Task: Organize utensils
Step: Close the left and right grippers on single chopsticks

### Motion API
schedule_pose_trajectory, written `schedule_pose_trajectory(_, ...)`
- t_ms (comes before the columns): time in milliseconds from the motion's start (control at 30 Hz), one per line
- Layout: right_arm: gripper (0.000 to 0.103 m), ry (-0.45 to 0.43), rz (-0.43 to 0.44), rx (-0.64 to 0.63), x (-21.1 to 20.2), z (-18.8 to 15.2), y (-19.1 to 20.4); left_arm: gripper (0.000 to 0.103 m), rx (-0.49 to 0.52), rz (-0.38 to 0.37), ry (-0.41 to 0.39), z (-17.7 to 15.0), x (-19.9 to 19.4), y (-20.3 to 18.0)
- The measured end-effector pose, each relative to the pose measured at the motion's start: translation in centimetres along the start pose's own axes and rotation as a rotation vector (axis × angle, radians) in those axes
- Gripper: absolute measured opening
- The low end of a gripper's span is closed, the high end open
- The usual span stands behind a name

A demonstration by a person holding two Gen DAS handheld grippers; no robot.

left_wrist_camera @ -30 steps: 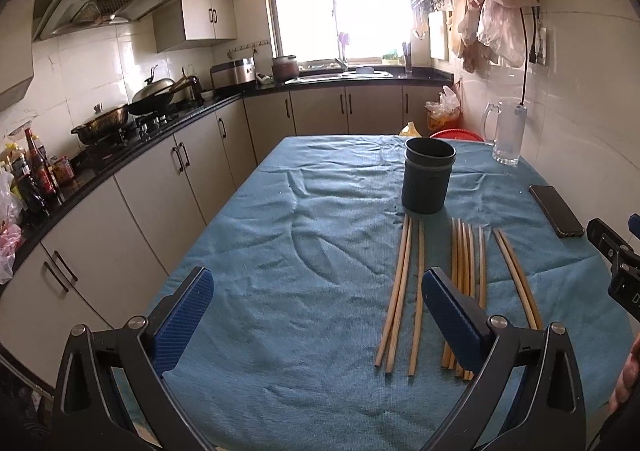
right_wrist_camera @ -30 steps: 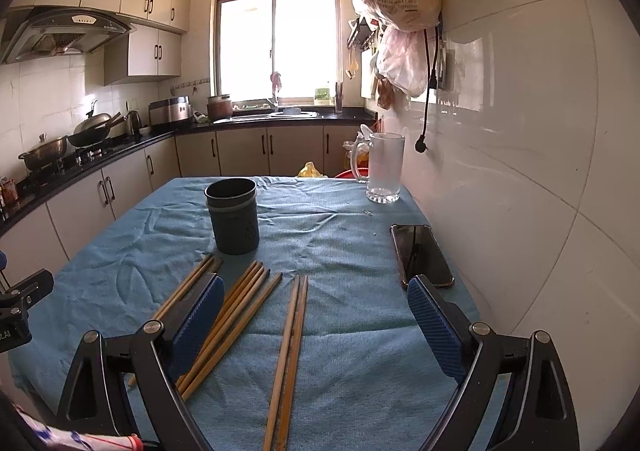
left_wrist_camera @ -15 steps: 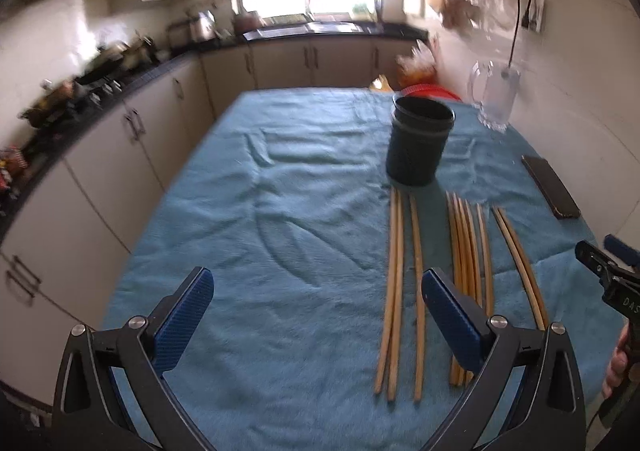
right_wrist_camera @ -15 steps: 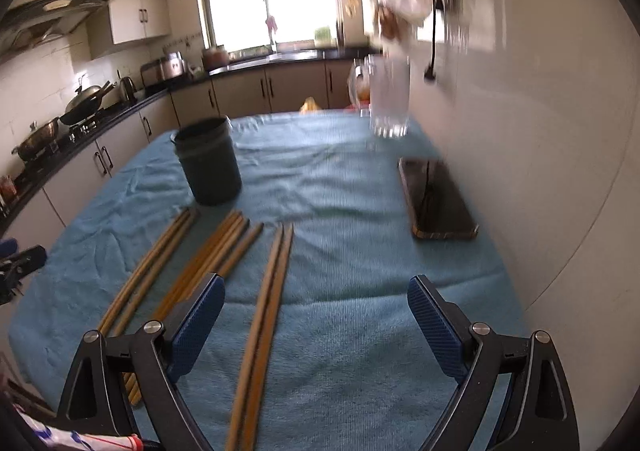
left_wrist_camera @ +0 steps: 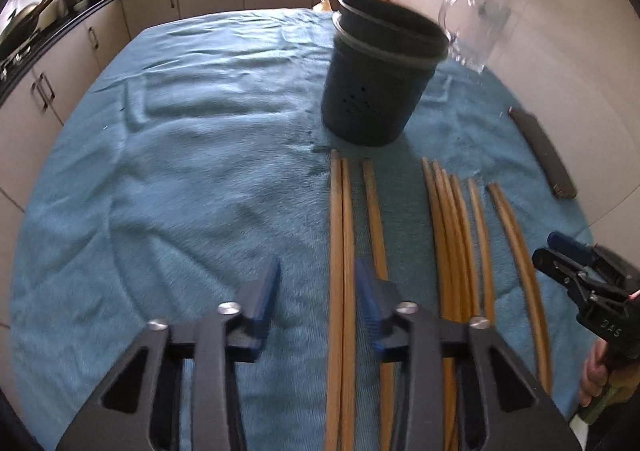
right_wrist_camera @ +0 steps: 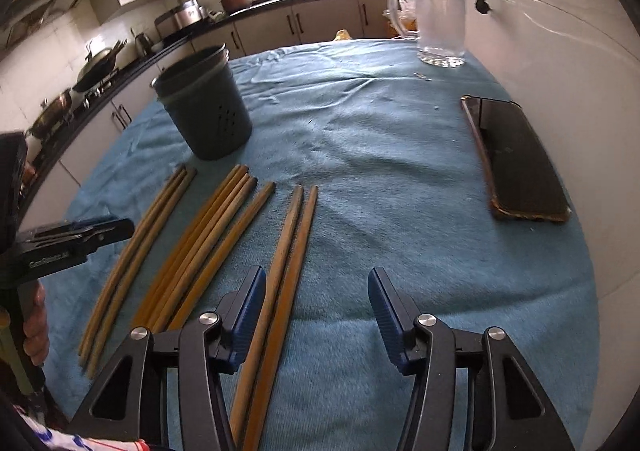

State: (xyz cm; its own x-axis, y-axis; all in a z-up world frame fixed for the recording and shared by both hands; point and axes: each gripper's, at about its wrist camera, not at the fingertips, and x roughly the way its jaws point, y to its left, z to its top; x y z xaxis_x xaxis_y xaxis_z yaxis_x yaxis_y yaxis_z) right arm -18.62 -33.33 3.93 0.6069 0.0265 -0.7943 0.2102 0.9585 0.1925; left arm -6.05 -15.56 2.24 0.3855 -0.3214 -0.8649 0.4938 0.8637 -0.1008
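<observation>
Several wooden chopsticks lie in groups on the blue cloth in front of a dark round holder (left_wrist_camera: 376,91) (right_wrist_camera: 208,111). My left gripper (left_wrist_camera: 318,291) hangs low over the leftmost pair of chopsticks (left_wrist_camera: 340,235). Its jaws are closing with that pair between them, close to the right pad, and the left pad stands clear of it. My right gripper (right_wrist_camera: 318,299) is low over the rightmost pair (right_wrist_camera: 296,235). Its jaws are closing too, with the pair just inside the left pad and a wide gap on the right. Each gripper shows at the edge of the other's view.
A dark phone (right_wrist_camera: 516,159) (left_wrist_camera: 544,151) lies on the cloth to the right, near the wall. A glass jug (right_wrist_camera: 440,19) stands at the far right of the table. Kitchen cabinets and a counter with pots run along the left and back.
Both grippers have dropped toward the table and tipped downward, each ending over a pair of chopsticks. Both sets of jaws have narrowed. The chopsticks and the holder have not moved.
</observation>
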Motion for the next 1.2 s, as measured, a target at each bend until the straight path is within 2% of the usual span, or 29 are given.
schedule_pose_trajectory(233, 0.055, 0.011, -0.010, -0.027, 1.0, 0.3, 0.2, 0.025, -0.055, -0.048, -0.017, 1.0, 1.0, 1.3)
schedule_pose_trajectory(433, 0.054, 0.012, -0.037, -0.053, 1.4, 0.8, 0.6, 0.024, -0.017, -0.020, -0.020, 1.5, 1.4, 0.7)
schedule_pose_trajectory(500, 0.054, 0.013, -0.047, -0.063, 1.5, 0.9, 0.8, 0.024, 0.010, 0.020, -0.017, 2.0, 1.7, 0.1)
schedule_pose_trajectory(567, 0.047, 0.018, -0.058, -0.075, 1.6, 1.1, 0.9, 0.017, 0.033, 0.069, -0.004, 2.5, 2.0, -0.4)
schedule_pose_trajectory(600, 0.039, 0.023, -0.059, -0.072, 1.6, 1.2, 0.7, 0.006, 0.035, 0.085, -0.001, 2.6, 2.1, -0.4)
schedule_pose_trajectory(700, 0.026, 0.047, -0.044, -0.050, 1.5, 1.4, -0.2, 0.006, 0.015, 0.105, 0.015, 2.6, 1.9, 0.3)
schedule_pose_trajectory(867, 0.027, 0.079, -0.024, -0.006, 1.0, 1.4, -1.7, 0.006, -0.028, 0.093, 0.045, 1.8, 1.0, 2.3)
schedule_pose_trajectory(1000, 0.038, 0.080, 0.053, 0.075, 0.2, 1.4, -3.2, 0.007, -0.046, 0.078, 0.054, 1.8, 0.9, 3.3)
schedule_pose_trajectory(1067, 0.038, 0.074, 0.073, 0.106, -0.2, 1.3, -3.7, 0.007, -0.053, 0.076, 0.048, 2.0, 0.9, 3.7)
schedule_pose_trajectory(1167, 0.038, 0.077, 0.056, 0.117, -0.5, 0.9, -4.1, 0.007, -0.065, 0.062, 0.039, 2.0, 0.9, 4.1)
schedule_pose_trajectory(1200, 0.035, 0.080, 0.050, 0.117, -0.5, 0.8, -4.2, 0.007, -0.065, 0.061, 0.037, 2.0, 1.0, 4.1)
